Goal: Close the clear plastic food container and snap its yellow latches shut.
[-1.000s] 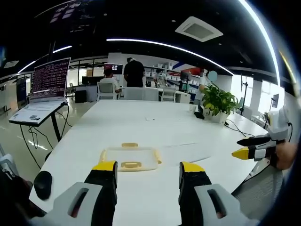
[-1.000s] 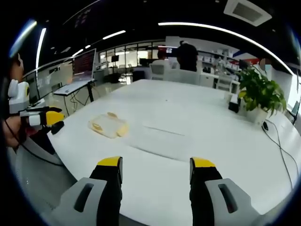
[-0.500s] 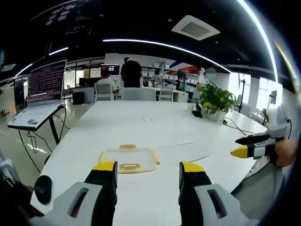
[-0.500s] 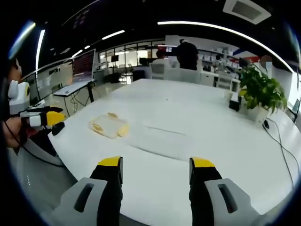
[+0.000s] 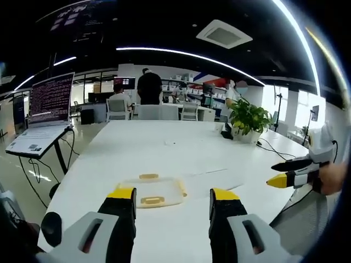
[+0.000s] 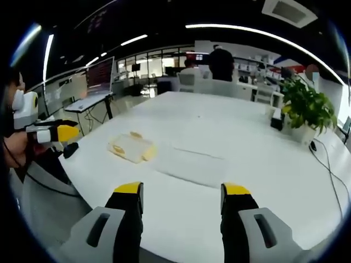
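Container (image 5: 152,191) flat on white counter (image 5: 164,148), just ahead of left hand-held gripper (image 5: 172,198); yellow latches (image 5: 149,176) visible. Both hand-held grippers released, empty, right (image 6: 182,193) well apart. Approach step; next likely closing in on latches.

Both grippers hover, jaws apart.
The left gripper (image 5: 171,198) and right gripper (image 6: 182,190) hold nothing, each gripped by a hand at the side.
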A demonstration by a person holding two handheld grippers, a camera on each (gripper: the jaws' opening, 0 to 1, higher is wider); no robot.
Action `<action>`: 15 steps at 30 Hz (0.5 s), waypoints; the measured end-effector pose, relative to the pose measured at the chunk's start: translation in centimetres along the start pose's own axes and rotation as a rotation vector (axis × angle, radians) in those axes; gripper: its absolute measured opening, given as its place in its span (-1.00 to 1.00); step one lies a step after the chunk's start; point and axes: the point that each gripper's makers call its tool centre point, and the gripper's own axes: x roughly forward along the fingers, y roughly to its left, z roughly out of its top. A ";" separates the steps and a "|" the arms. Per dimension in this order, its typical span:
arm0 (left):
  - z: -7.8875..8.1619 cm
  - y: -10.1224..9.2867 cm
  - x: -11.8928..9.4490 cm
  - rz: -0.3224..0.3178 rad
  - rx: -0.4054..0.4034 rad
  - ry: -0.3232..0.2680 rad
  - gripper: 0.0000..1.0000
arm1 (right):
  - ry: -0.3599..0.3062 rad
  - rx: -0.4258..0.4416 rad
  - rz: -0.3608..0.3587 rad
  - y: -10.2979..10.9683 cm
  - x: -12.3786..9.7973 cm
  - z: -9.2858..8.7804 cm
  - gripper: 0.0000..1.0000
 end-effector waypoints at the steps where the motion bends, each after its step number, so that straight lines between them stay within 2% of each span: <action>1: 0.1 0.3 0.1 -0.002 0.003 -0.002 -0.04 | -0.001 -0.004 0.005 0.1 0.1 0.2 0.07; 10: 0.0 1.9 0.6 -0.033 0.044 0.012 -0.04 | 0.025 -0.049 0.091 1.9 1.3 1.3 0.07; 15: 0.1 2.4 1.4 -0.087 0.090 0.035 -0.04 | 0.041 -0.106 0.156 2.9 2.5 2.3 0.06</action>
